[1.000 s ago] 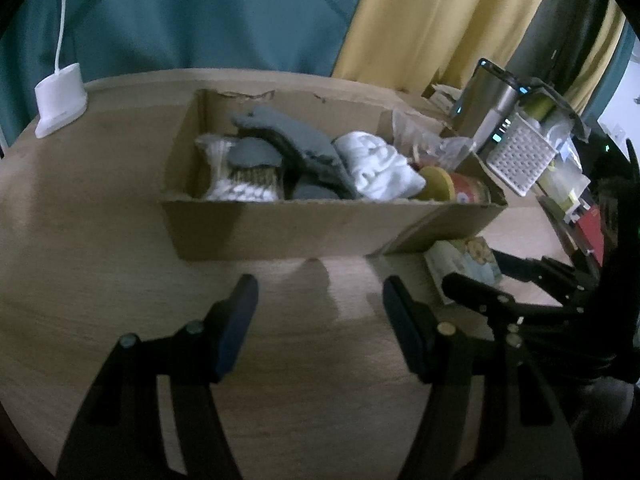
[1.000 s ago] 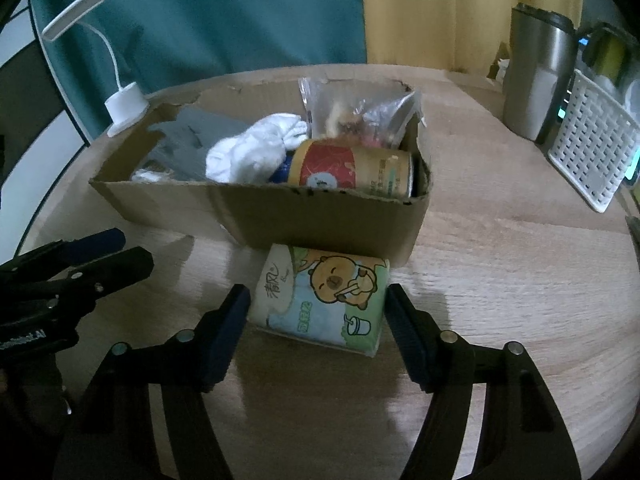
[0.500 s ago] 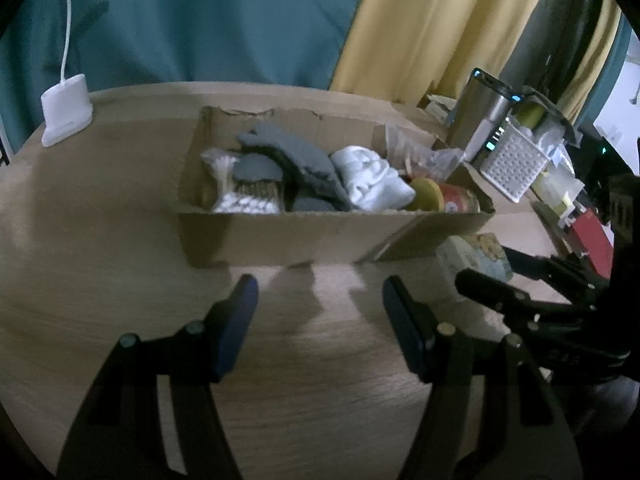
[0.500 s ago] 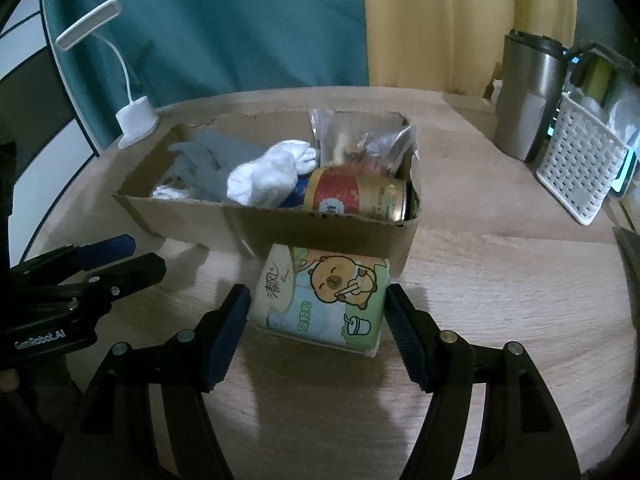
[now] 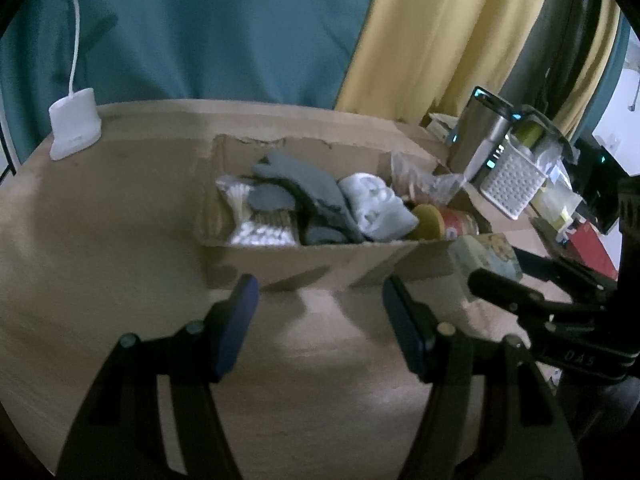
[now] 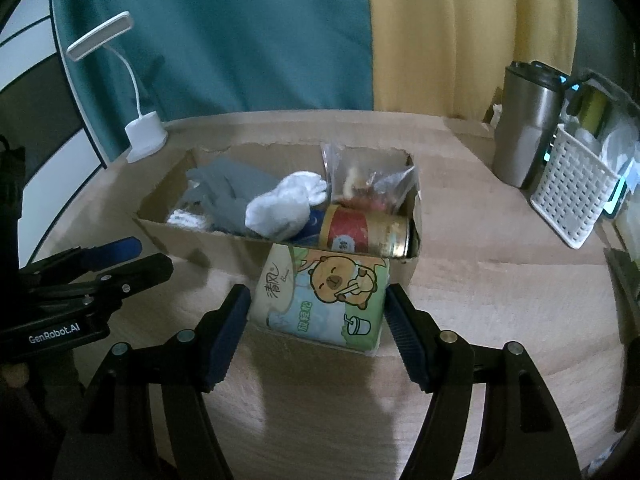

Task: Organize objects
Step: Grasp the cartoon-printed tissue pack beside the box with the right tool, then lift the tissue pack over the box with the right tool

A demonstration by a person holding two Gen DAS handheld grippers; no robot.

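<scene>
since the earlier frame, our right tool has raised the tissue pack from the counter until it overlaps the front wall of the cardboard box; our left tool has drawn back, so the box sits farther off in its view.

left wrist view: we see the left tool point(image 5: 318, 300) spread wide, with nothing between its fingers, above the bare wooden counter point(image 5: 100, 240). the cardboard box point(image 5: 280, 270) lies ahead of it. inside the box, from left to right, lie a bag of cotton swabs point(image 5: 256, 224), grey gloves point(image 5: 304, 188), a white cloth point(image 5: 376, 208), and a can point(image 5: 444, 224) on its side. the tissue pack point(image 5: 486, 254) appears at the box's right corner, between the fingers of the right tool point(image 5: 504, 272).

right wrist view: we see the right tool point(image 6: 318, 308) closed on the tissue pack point(image 6: 324, 296), one pad on each short side. the pack overlaps the front wall of the cardboard box point(image 6: 224, 246), just below the can point(image 6: 366, 232). the left tool point(image 6: 140, 258) enters from the left edge. a white desk lamp point(image 6: 142, 136) stands behind the box, and a steel tumbler point(image 6: 526, 124) and a white basket point(image 6: 572, 196) stand to the right.
</scene>
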